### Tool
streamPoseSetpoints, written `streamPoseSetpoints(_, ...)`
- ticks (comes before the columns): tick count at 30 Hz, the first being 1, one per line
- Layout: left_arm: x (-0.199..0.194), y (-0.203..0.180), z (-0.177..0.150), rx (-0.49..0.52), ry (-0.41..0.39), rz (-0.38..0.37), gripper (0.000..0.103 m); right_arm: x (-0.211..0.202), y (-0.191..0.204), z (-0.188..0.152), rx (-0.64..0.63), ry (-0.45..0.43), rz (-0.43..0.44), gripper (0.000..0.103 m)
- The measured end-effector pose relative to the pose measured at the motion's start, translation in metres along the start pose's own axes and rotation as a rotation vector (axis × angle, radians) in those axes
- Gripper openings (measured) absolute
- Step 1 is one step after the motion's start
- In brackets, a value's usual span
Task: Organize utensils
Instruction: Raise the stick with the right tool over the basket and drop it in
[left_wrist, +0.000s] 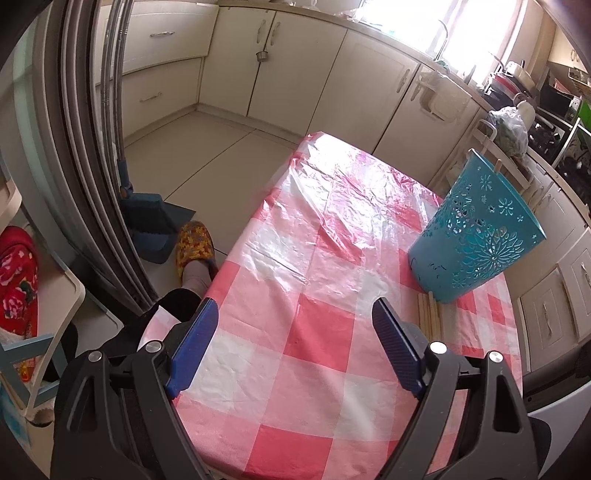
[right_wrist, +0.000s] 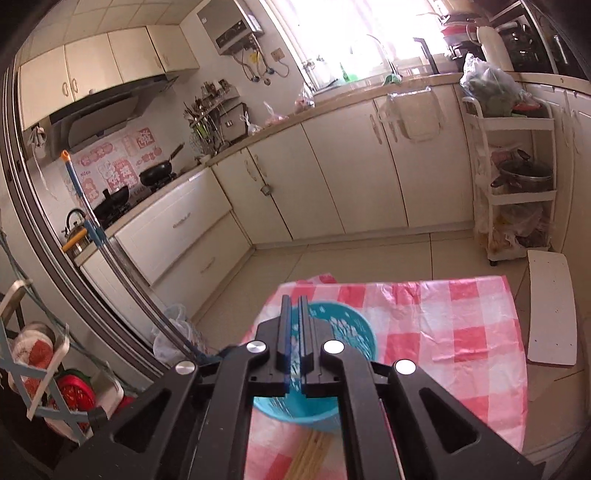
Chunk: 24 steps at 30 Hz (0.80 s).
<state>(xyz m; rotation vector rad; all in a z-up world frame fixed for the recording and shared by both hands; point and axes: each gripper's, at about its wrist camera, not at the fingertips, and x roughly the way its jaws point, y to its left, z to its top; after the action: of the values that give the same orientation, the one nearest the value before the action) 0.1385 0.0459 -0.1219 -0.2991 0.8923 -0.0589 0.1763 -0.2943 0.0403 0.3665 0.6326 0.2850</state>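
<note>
1. Overall, the left tool hovered above the checked surface with its blue fingers spread wide and nothing between them.
2. Over the teal holder, the right tool showed only a narrow gap between its fingers; it held nothing, and the holder's inside showed through the gap.
3. That perforated teal holder stood on the surface toward its right side in the left view, with one pale stick poking above its rim.
4. Nearer the person, a bundle of wooden chopsticks lay flat on the surface, their far ends touching the holder's base.
</note>
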Motion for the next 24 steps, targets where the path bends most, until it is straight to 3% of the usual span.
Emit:
streamPoseSetpoints(1, 0.004, 0.000, -0.003, -0.001, 0.008, 0.003, 0.082, -0.004, -0.005, -0.012, -0.012, 0.035, -0.013, 0.033)
streamPoseSetpoints(2, 0.007, 0.000, -0.005, -0.002, 0.016, 0.006, 0.082, -0.006, -0.008, -0.024, -0.028, 0.063, -0.034, 0.061)
streamPoseSetpoints(4, 0.014, -0.001, -0.011, -0.003, 0.036, 0.007, 0.082, -0.011, -0.009, -0.052, -0.080, 0.147, -0.032, 0.064)
streamPoseSetpoints(7, 0.024, -0.004, -0.020, 0.000, 0.061, 0.009, 0.082, -0.011, 0.001, -0.111, -0.175, 0.350, 0.032, 0.064)
streamPoseSetpoints(11, 0.029, -0.011, -0.026, 0.014, 0.075, 0.011, 0.082, 0.004, 0.026, -0.167, -0.314, 0.524, 0.038, 0.050)
streamPoseSetpoints(14, 0.026, -0.012, -0.024, 0.023, 0.067, 0.009, 0.082, 0.021, 0.035, -0.190, -0.374, 0.584, 0.011, 0.036)
streamPoseSetpoints(18, 0.020, -0.009, -0.021, 0.018, 0.054, 0.015, 0.082, 0.037, 0.032, -0.216, -0.466, 0.657, -0.046, 0.011)
streamPoseSetpoints(22, 0.020, -0.004, -0.020, 0.002, 0.055, 0.018, 0.082, 0.030, 0.023, -0.213, -0.444, 0.621, -0.064, 0.006)
streamPoseSetpoints(24, 0.020, -0.004, -0.020, 0.003, 0.058, 0.016, 0.082, 0.015, 0.013, -0.188, -0.301, 0.558, 0.005, 0.006)
